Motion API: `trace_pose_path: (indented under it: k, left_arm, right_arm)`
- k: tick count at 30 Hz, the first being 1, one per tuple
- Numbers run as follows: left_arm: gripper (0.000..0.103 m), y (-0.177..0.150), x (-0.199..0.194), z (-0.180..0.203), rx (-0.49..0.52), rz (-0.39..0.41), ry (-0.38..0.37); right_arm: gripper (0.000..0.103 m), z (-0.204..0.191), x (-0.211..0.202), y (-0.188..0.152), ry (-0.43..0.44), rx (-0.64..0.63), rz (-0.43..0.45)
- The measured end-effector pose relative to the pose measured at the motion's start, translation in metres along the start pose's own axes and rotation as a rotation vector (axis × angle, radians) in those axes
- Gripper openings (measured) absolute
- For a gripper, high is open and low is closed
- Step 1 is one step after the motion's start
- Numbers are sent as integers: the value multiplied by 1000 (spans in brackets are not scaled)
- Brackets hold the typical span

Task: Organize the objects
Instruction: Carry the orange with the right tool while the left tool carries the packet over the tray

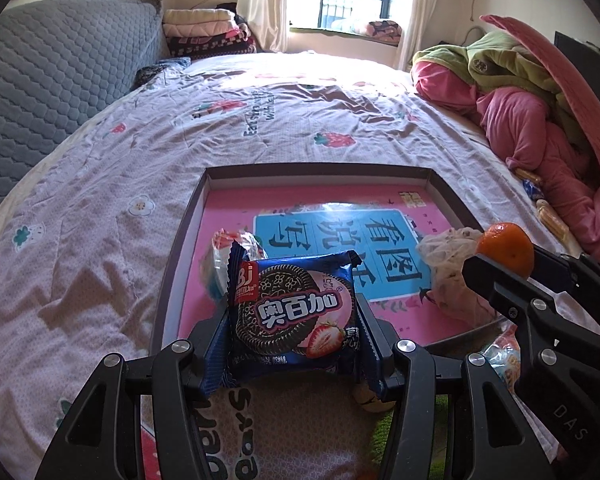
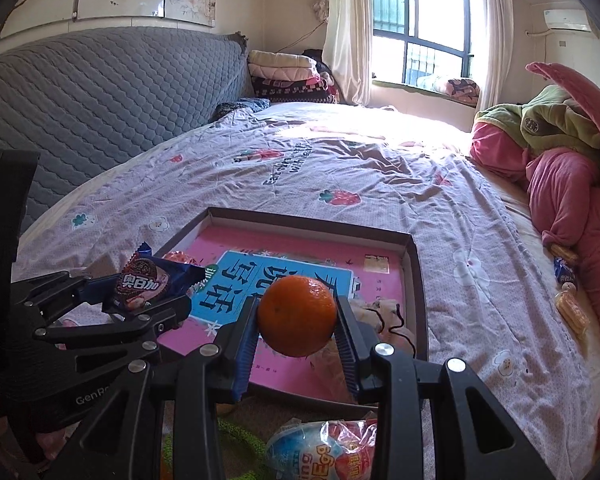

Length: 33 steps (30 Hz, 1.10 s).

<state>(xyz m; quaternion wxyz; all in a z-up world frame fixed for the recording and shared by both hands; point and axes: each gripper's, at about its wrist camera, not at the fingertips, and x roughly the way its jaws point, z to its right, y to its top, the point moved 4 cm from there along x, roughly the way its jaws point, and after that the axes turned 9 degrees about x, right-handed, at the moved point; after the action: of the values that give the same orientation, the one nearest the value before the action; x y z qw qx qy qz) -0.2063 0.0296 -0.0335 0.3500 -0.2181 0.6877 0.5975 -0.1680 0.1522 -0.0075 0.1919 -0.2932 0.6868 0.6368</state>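
My left gripper (image 1: 294, 320) is shut on a blue cookie packet (image 1: 292, 312) and holds it over the near edge of a shallow cardboard box (image 1: 180, 248) with a pink book in it. The packet also shows in the right wrist view (image 2: 148, 284). My right gripper (image 2: 298, 320) is shut on an orange (image 2: 297, 315), held above the box (image 2: 418, 280) near its right side. The orange shows in the left wrist view (image 1: 506, 248). A wrapped snack (image 1: 228, 256) and a whitish bundle (image 1: 448, 264) lie in the box.
The box sits on a bed with a strawberry-print sheet (image 1: 120, 200). Pink and green bedding (image 1: 520, 112) is heaped at the right, with small snack packets (image 2: 570, 308) beside it. A plastic egg toy (image 2: 312, 452) lies near the box's front edge. A grey headboard (image 2: 100, 100) stands at the left.
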Motion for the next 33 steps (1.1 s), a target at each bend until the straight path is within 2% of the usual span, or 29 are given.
trace_pose_path:
  k: [11, 33]
  left_arm:
    - [57, -6, 19, 3, 19, -53, 0]
    - [57, -3, 32, -4, 15, -67, -10]
  right_arm:
    - [37, -2, 16, -7, 17, -9, -62]
    - [37, -3, 41, -12, 28, -12, -144]
